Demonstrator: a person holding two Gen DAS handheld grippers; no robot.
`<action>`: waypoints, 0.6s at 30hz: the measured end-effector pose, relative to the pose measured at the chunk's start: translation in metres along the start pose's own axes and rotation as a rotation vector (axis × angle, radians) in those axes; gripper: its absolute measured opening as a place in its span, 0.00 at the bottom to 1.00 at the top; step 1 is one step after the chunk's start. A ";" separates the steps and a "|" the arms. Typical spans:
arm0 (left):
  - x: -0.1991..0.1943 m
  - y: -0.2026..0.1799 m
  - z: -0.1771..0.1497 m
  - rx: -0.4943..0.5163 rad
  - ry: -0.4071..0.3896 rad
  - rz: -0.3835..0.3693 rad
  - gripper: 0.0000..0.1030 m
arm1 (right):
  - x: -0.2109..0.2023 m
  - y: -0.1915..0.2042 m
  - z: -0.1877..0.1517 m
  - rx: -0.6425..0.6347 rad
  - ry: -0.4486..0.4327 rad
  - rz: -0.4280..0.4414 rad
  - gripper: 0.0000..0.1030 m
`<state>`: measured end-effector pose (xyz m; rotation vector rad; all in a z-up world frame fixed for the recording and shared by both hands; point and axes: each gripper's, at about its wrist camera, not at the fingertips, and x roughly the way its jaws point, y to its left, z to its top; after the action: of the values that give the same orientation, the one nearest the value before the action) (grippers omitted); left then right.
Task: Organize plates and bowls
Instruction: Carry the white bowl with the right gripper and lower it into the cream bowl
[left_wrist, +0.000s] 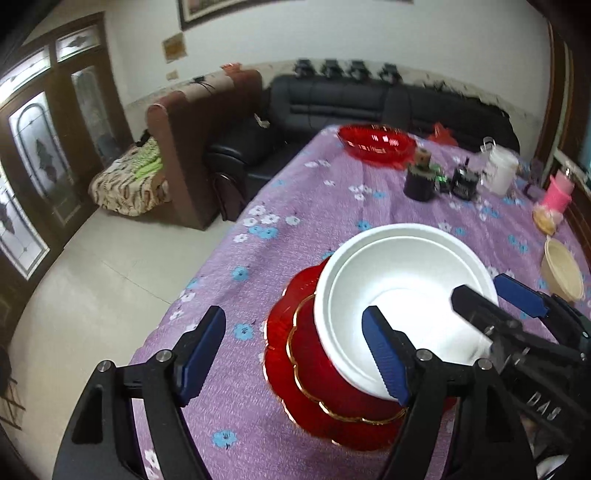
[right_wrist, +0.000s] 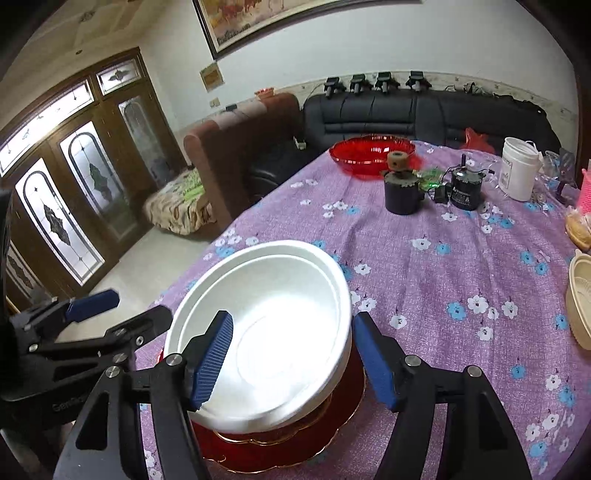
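One stack is built: the white bowl (right_wrist: 266, 332) sits on red plates (left_wrist: 295, 369), between the wide right jaws. Left jaws also wide, empty. Beige bowl (right_wrist: 581, 299) and red bowl (right_wrist: 369, 153) far ahead remain, I think.

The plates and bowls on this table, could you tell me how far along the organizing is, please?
Done: a white bowl sits on the red plates. In hand: nothing; the right claw straddles the bowl's rim, open, and the left claw is open beside it. Left: the cream bowl and the red glass bowl stand apart.
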<state>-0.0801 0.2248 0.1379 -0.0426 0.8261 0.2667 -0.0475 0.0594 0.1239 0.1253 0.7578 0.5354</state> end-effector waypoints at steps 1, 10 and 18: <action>-0.004 0.000 -0.002 -0.007 -0.015 0.004 0.75 | -0.006 -0.001 -0.001 0.002 -0.018 0.001 0.70; -0.040 0.005 -0.022 -0.100 -0.149 0.107 0.91 | -0.055 -0.014 -0.017 0.089 -0.131 -0.003 0.75; -0.037 0.001 -0.029 -0.107 -0.140 0.134 0.95 | -0.066 -0.013 -0.041 0.112 -0.131 -0.015 0.78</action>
<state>-0.1252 0.2136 0.1457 -0.0682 0.6761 0.4358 -0.1100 0.0119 0.1316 0.2554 0.6603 0.4655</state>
